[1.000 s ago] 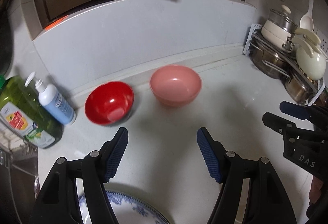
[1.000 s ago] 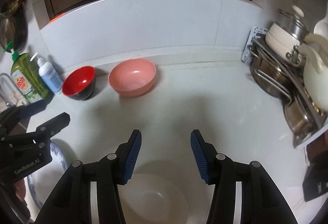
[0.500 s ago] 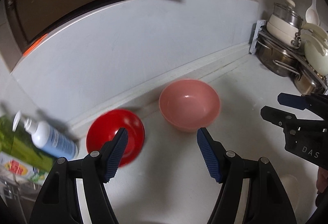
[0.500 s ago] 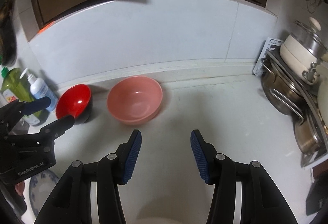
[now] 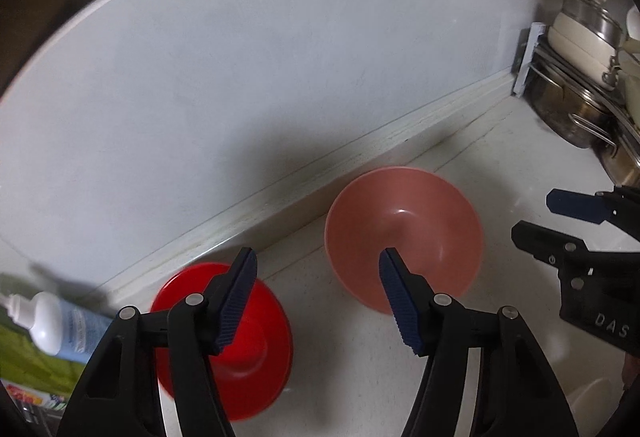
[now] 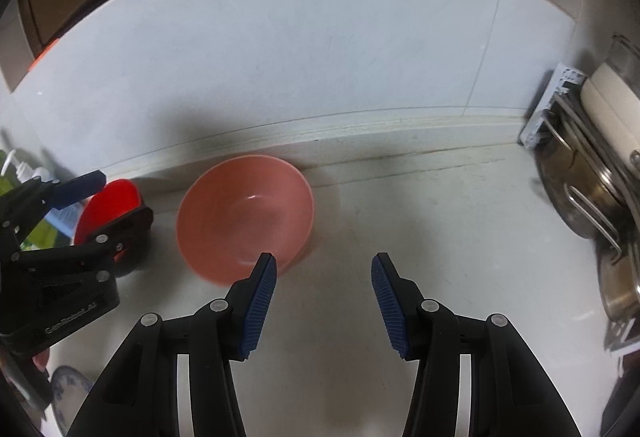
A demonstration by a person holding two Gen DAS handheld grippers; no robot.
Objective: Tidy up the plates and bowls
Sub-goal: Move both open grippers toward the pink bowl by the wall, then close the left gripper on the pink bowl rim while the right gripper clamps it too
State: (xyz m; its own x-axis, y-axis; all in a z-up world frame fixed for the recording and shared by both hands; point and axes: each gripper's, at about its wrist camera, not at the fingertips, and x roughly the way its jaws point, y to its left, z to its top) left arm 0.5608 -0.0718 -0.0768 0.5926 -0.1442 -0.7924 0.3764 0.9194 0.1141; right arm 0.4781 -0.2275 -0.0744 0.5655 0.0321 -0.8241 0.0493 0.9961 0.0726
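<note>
Left wrist view is aimed forward and down along its fingers at the counter (image 5: 500, 165) and back wall, close above the red bowl (image 5: 256, 333) at 7 o'clock. Right wrist view is aimed likewise from further right. Shared by both: pink bowl (image 5: 404, 233) (image 6: 244, 213), red bowl (image 6: 108, 205), pot rack (image 5: 580, 93) (image 6: 592, 173) at 3 o'clock.
</note>
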